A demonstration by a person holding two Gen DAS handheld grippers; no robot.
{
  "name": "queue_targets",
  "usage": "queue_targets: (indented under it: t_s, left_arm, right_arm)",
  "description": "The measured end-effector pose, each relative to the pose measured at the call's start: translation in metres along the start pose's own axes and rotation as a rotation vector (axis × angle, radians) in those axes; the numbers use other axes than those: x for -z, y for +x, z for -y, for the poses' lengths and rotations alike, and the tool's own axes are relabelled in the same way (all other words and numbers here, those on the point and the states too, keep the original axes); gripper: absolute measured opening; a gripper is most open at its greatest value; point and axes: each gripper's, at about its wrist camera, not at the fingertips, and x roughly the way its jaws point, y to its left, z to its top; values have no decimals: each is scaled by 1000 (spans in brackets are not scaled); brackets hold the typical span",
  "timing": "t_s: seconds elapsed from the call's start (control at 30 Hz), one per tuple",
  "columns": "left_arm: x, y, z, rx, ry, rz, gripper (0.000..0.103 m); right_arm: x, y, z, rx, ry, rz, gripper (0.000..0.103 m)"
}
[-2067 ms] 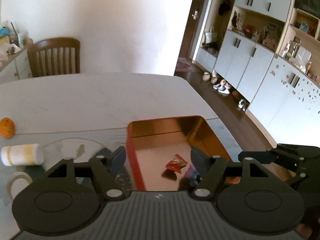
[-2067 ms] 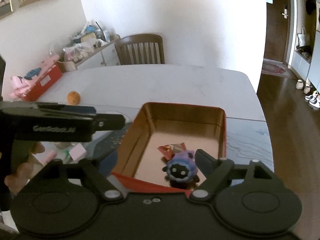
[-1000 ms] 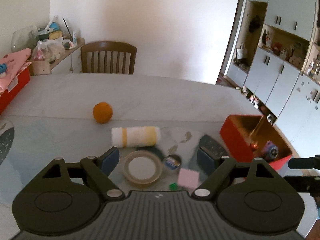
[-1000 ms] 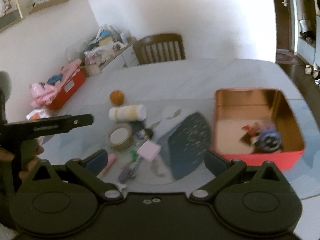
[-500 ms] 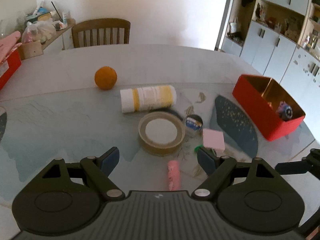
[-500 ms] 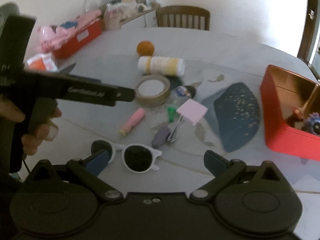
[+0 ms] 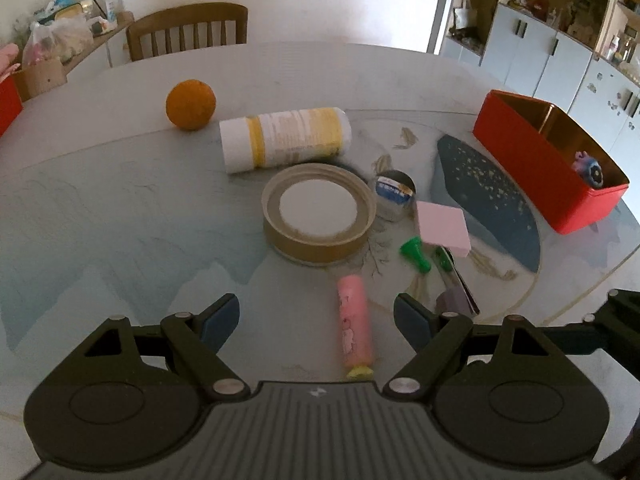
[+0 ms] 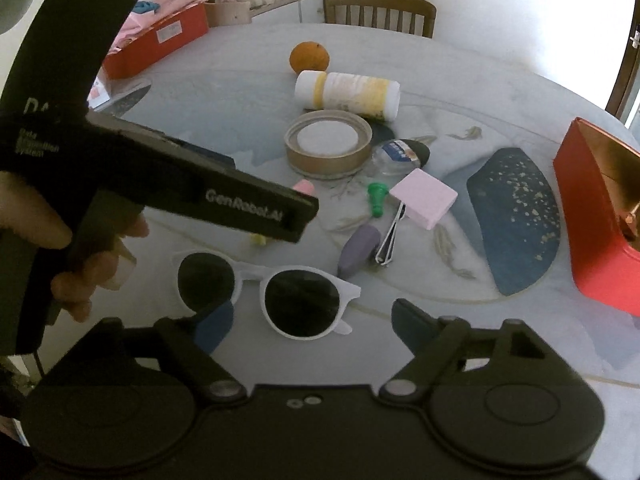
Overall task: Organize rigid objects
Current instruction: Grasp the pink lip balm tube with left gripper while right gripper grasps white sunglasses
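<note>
My left gripper is open and empty, hovering over a pink tube that lies between its fingers' line. Beyond it lie a tape roll, a pink block, a green piece, a white-yellow bottle and an orange. My right gripper is open and empty just above white sunglasses. The red tin at the right holds a blue toy; the tin also shows in the right wrist view.
A purple piece and a metal clip lie near the sunglasses. The left gripper's body crosses the right wrist view. A wooden chair stands behind the table. A red box sits at the far left.
Both grippers have moved left, away from the red tin, and come down closer to the loose objects. The sunglasses now lie right before my right gripper.
</note>
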Motion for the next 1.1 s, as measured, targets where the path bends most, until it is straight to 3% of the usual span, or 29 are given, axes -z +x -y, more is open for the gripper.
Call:
queue_targets:
  t_s: [0.1, 0.33, 0.4, 0.5, 0.6, 1.1]
  left_arm:
    - [2, 1, 2, 5, 15, -2, 68]
    - [5, 1, 6, 22, 51, 2, 52]
    - [6, 0, 8, 27, 64, 6, 39]
    - [6, -1, 9, 43, 72, 4, 30]
    - [6, -2, 11, 57, 81, 0, 16]
    - [0, -19, 10, 74, 73, 22, 15]
  right_arm:
    - [-1, 4, 0, -1, 7, -3, 79]
    - [-3, 10, 2, 7, 22, -11, 69]
    - [-4, 9, 1, 6, 20, -9, 65]
    - [-4, 8, 0, 14, 17, -6, 57]
    - [-3, 7, 0, 16, 18, -5, 57]
    - [2, -22, 19, 69, 82, 46, 57]
